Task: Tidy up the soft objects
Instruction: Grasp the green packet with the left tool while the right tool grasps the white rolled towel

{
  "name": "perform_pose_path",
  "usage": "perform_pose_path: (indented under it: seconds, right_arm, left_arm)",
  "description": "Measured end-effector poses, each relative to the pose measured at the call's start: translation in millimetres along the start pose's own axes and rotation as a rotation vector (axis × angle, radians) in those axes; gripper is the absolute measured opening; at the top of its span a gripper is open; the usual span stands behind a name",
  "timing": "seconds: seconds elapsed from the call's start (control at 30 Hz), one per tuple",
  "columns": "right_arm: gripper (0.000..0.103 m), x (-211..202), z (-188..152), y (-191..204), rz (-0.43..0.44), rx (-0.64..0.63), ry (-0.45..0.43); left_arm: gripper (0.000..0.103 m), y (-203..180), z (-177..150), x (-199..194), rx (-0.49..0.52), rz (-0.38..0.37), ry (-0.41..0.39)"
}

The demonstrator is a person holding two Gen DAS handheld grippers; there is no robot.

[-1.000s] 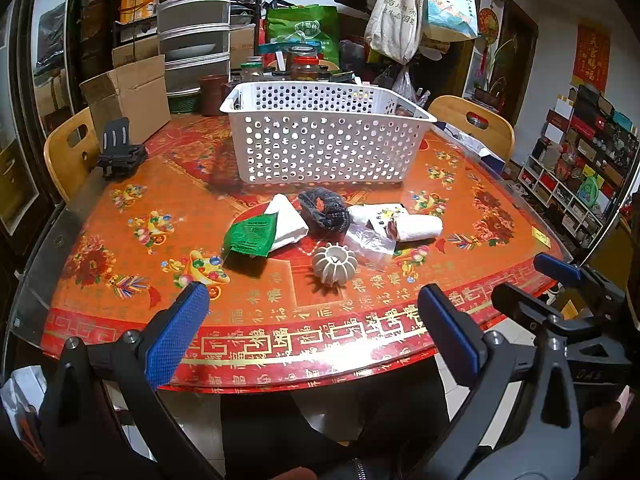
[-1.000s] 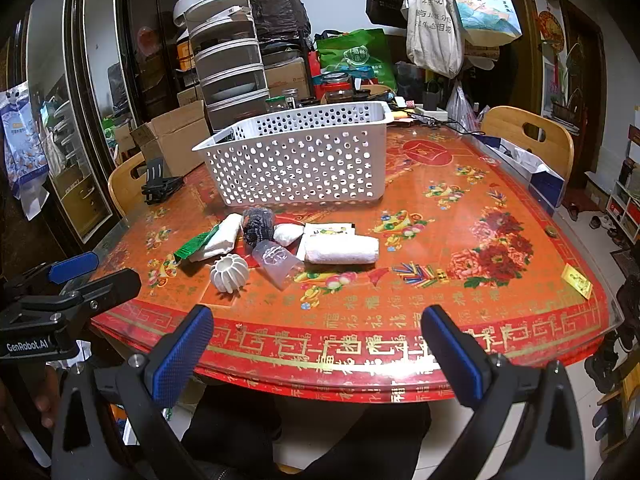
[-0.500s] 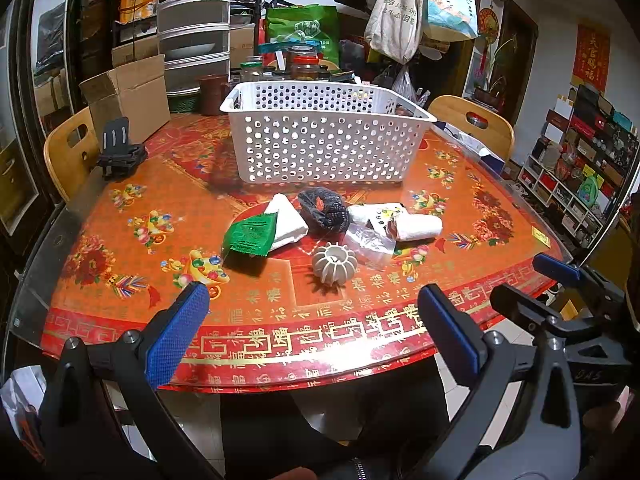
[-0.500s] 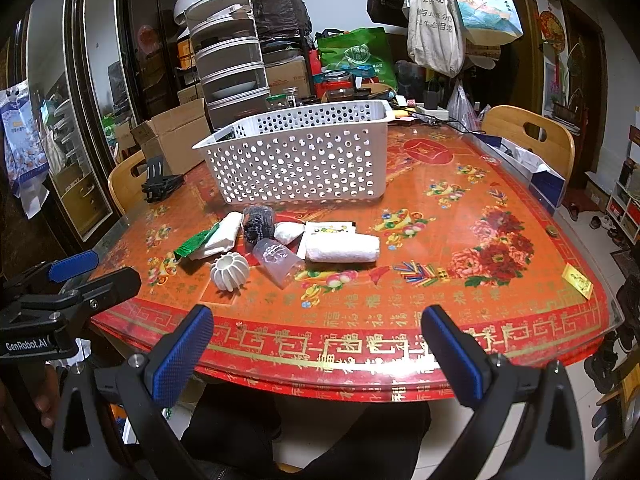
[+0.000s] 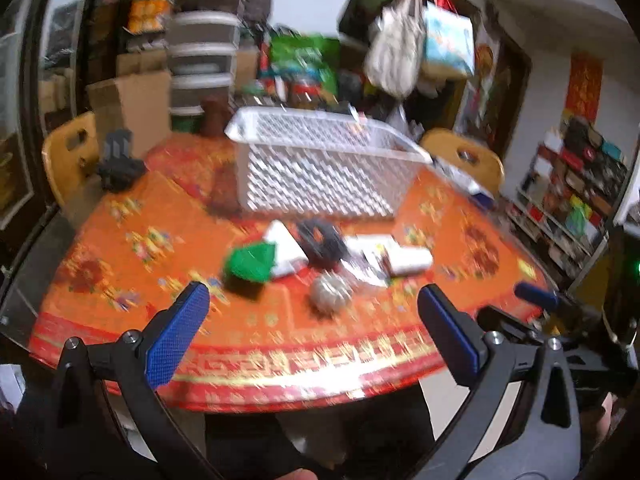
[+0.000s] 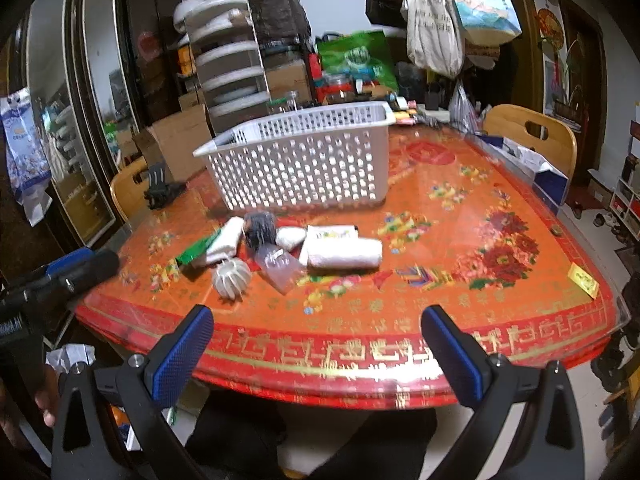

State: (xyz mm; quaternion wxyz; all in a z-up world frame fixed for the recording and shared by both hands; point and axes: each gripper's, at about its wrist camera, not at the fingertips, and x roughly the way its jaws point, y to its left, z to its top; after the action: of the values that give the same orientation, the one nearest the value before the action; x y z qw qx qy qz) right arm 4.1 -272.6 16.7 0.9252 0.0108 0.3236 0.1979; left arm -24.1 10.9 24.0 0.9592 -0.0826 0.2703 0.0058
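Both hand-held grippers, left (image 5: 308, 320) and right (image 6: 312, 340), gape empty; the white rolled towel (image 6: 344, 254) lies crosswise ahead, nearer the right.

A white perforated plastic basket (image 6: 304, 160) stands on the glossy, glass-smooth table (image 6: 480, 312).

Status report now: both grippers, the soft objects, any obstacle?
Left gripper and right gripper: open, empty, at the table's near edge. Soft objects on the table, before the white basket. No obstacle seen.
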Motion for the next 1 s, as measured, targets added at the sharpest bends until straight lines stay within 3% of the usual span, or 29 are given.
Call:
perform_pose_path:
  seconds: [0.17, 0.3, 0.43, 0.57, 0.77, 1.0]
  right_arm:
    - [0.103, 13, 0, -8, -0.023, 0.010, -0.041]
    - [0.103, 32, 0, -20, -0.033, 0.053, -0.002]
    - [0.103, 46, 1, -29, -0.063, 0.058, 0.026]
    - [0.103, 61, 4, -32, -0.070, 0.043, 0.052]
    - [0.103, 84, 6, -35, -0.012, 0.043, 0.097]
    - [0.101, 107, 17, -48, -0.023, 0.081, 0.120]
  left_arm:
    - [0.103, 17, -1, 10, -0.022, 0.025, -0.012]
    - [0.103, 35, -5, 45, 0.001, 0.087, 0.112]
    - [0.103, 54, -14, 68, -0.050, 0.029, 0.168]
    - [0.103, 60, -16, 85, -0.047, 0.030, 0.172]
    - [0.102, 58, -11, 110, -0.017, 0.019, 0.186]
    - [0.088, 59, -3, 136, -0.011, -0.008, 0.207]
